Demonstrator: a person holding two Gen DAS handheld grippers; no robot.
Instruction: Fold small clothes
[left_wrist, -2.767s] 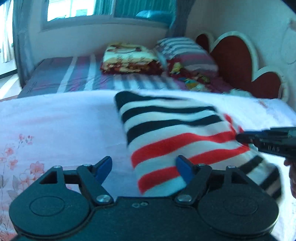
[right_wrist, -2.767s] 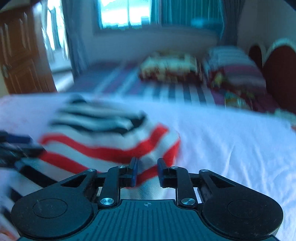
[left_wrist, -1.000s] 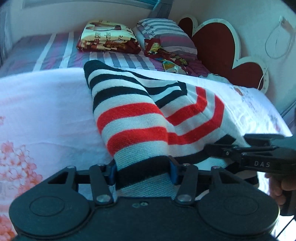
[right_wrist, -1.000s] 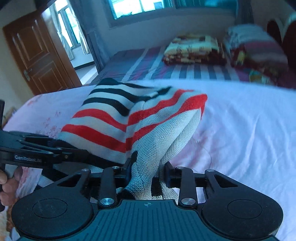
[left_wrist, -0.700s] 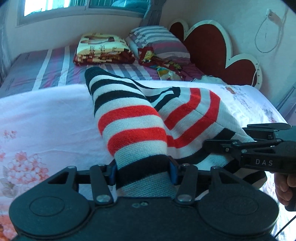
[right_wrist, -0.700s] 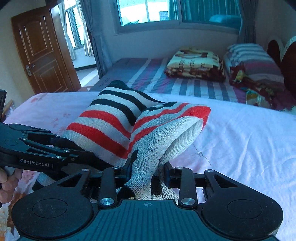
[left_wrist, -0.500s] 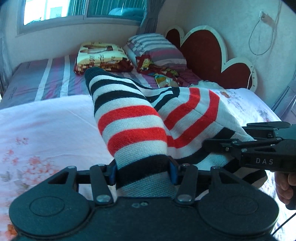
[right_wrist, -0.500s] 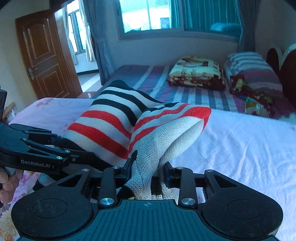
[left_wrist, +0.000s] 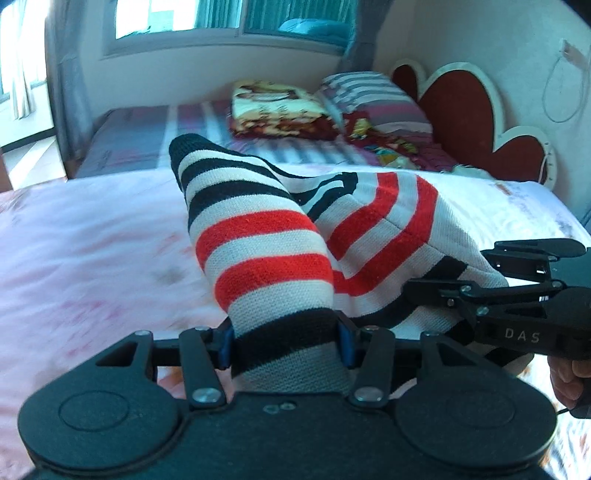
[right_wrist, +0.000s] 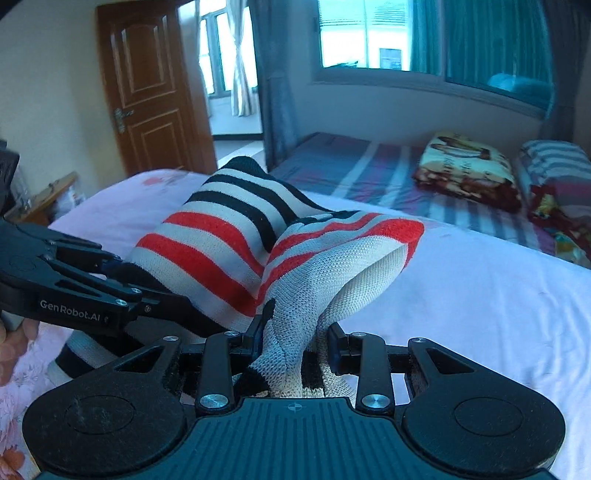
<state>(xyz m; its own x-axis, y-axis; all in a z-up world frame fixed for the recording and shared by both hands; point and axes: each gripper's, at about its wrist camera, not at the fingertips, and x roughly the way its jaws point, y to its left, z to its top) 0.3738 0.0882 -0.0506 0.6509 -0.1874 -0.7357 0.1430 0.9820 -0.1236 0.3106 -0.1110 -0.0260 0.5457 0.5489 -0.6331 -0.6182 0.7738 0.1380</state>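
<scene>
A small knitted sweater (left_wrist: 266, 236) with black, white and red stripes hangs between my two grippers above the pink bed sheet (left_wrist: 92, 236). My left gripper (left_wrist: 284, 343) is shut on its near black-banded edge. My right gripper (right_wrist: 295, 339) is shut on the other near edge of the sweater (right_wrist: 229, 240). The far end of the sweater droops toward the sheet. Each gripper shows in the other's view: the right gripper body (left_wrist: 517, 302) and the left gripper body (right_wrist: 74, 291).
A second bed with a striped cover (right_wrist: 362, 166) lies beyond, with a folded patterned blanket (left_wrist: 280, 107) and a striped pillow (left_wrist: 369, 96). A red heart-shaped headboard (left_wrist: 461, 107) stands at the right. A wooden door (right_wrist: 147, 85) is at the left.
Both grippers have lifted and tilted up with the sweater held; more of the room, window and door shows. The sweater's near edge has risen off the sheet.
</scene>
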